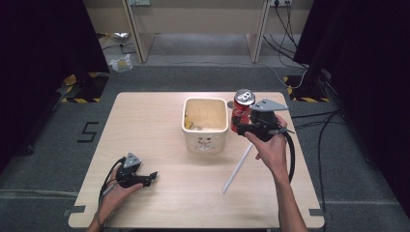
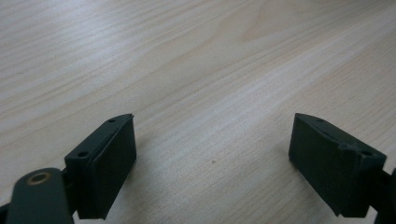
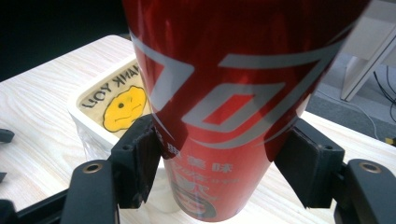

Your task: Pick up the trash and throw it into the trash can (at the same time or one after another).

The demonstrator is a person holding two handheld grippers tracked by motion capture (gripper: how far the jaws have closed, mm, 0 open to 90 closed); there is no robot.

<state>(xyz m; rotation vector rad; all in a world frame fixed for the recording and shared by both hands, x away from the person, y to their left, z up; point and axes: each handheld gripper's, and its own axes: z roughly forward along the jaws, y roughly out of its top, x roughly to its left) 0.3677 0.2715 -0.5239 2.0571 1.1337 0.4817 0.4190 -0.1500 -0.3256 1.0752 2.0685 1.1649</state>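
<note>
A red drink can [image 1: 242, 108] with silver lettering is held off the table, just right of a cream plastic bin [image 1: 205, 142]. My right gripper [image 1: 240, 126] is shut on the can's lower body. In the right gripper view both black pads press the sides of the can [image 3: 224, 93], with my right gripper [image 3: 222, 140] pointing toward the bin [image 3: 116, 105], which bears a yellow face sticker. My left gripper [image 1: 152, 176] rests low over the table's front left, held in a hand. Its jaws stand wide apart in the left gripper view [image 2: 212, 140], with only bare wood between them.
A long white straw-like stick [image 1: 237, 169] lies on the wooden table [image 1: 159, 121], slanting under the right forearm. Some pale contents lie in the bin's bottom. Cables trail across the grey floor to the right, and desk legs stand beyond the table.
</note>
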